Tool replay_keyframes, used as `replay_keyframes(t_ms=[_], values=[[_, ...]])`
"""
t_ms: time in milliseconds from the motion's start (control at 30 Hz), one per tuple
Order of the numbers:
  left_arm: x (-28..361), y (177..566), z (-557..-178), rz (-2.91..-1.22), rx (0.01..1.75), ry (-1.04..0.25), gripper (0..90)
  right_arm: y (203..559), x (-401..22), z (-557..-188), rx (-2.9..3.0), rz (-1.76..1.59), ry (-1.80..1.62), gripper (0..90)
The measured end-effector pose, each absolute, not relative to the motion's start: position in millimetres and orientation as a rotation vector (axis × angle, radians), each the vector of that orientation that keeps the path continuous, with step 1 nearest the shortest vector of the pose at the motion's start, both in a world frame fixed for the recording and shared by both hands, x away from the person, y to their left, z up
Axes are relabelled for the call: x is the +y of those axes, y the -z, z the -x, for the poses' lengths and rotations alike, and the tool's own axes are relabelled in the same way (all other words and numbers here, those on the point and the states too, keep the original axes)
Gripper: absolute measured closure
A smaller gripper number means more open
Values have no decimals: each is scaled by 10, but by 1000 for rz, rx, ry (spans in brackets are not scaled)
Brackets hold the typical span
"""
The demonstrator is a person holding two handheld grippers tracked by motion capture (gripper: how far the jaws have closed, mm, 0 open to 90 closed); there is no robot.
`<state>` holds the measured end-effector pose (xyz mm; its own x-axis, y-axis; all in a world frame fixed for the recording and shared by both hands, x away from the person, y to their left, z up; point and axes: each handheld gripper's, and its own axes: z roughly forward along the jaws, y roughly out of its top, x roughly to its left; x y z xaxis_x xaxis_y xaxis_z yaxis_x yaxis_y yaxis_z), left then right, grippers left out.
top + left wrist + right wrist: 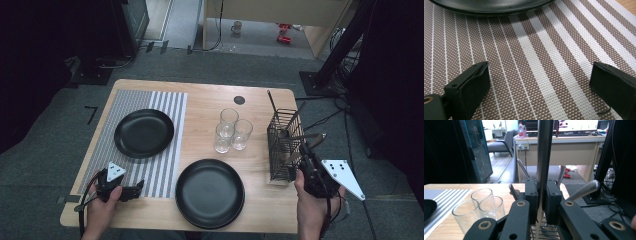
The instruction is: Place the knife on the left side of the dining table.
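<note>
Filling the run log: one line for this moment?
right gripper: shut on utensil handle, above wire caddy | left gripper: open, over striped placemat | black plates: bare

Left gripper (131, 190) low, lying level, jaws wide apart, right gripper (308, 153) raised, jaws clamped together.

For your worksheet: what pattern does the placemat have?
Brown and white stripes on the placemat, clearest in the left gripper view.
</note>
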<state>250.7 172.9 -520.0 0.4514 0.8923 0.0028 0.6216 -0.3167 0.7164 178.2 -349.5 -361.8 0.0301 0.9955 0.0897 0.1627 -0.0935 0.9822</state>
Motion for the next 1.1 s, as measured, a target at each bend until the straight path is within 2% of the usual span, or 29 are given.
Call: replay_keyframes(t_ms=[1100], values=[[1729, 5199, -2507, -2053, 1261, -534, 33, 3223, -3225, -1762, 1305, -1302, -1232, 838]])
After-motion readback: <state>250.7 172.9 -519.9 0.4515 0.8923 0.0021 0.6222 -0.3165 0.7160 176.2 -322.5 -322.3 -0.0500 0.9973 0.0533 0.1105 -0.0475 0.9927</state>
